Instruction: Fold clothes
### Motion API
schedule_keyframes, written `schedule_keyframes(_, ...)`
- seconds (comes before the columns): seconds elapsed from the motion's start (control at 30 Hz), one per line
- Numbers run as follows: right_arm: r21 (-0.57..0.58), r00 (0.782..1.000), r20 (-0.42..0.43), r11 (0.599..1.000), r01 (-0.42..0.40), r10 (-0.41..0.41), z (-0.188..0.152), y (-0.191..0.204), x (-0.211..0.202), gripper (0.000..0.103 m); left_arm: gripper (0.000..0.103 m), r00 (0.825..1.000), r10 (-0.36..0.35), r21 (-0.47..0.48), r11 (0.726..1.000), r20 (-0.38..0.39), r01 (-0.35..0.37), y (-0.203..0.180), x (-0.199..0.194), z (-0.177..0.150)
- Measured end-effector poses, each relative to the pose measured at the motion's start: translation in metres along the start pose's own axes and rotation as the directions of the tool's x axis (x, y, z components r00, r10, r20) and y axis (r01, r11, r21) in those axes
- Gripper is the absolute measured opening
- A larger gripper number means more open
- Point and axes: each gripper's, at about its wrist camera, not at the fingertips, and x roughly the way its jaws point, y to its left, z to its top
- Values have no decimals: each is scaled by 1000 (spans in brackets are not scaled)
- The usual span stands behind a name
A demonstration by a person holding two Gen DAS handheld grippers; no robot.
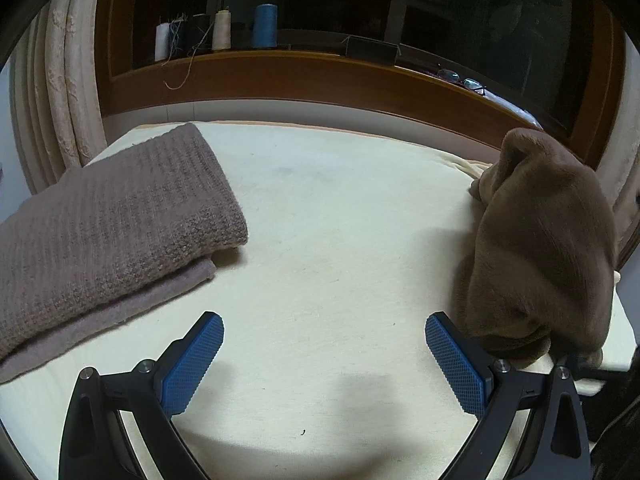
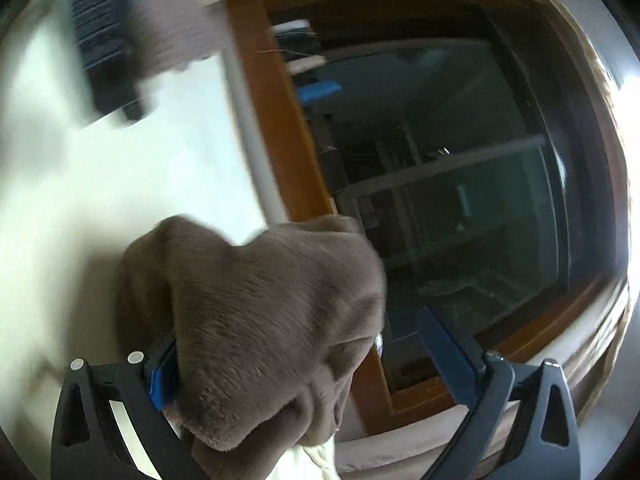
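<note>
A folded taupe knit sweater [image 1: 116,220] lies on the cream cloth surface [image 1: 340,220] at the left, on top of another folded pale piece [image 1: 132,304]. A brown fleece garment [image 1: 540,248] stands in a heap at the right edge. My left gripper [image 1: 324,320] is open above bare cloth between the two, holding nothing. My right gripper [image 2: 296,328] has its jaws wide apart, and the brown fleece [image 2: 272,312] bulges between them and covers the left finger [image 2: 162,376]. The right finger [image 2: 444,352] is bare. The right wrist view is tilted and blurred.
A wooden window frame [image 1: 320,76] runs along the back with dark glass behind it. On its sill stand several thread cones [image 1: 264,26] and a pair of glasses [image 1: 460,78]. A cream curtain [image 1: 60,100] hangs at the left. The surface's right edge is close behind the fleece.
</note>
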Motion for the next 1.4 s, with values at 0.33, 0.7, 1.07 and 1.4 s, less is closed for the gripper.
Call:
schedule_keyframes(0.33,520,993,-117,854,31,35,-42,-132,43,102,103,1000,-6,30,1000,-10,6,-9,2,1)
schedule_keyframes(0.7,768,914,-406,550,328,22,-203,-231,39,102,103,999,-41,143,989,-5,41,-56,-2,5)
schedule_keyframes(1.07,844,947,-163,536,-12,278,-206,-190,16,103,103,996,-84,220,972,-28,88,-97,-4,5)
schedule_keyframes(1.4,925,906,-168,380,8,389,-244,-164,27,103,103,965,-239,427,887,106,173,-146,-60,6)
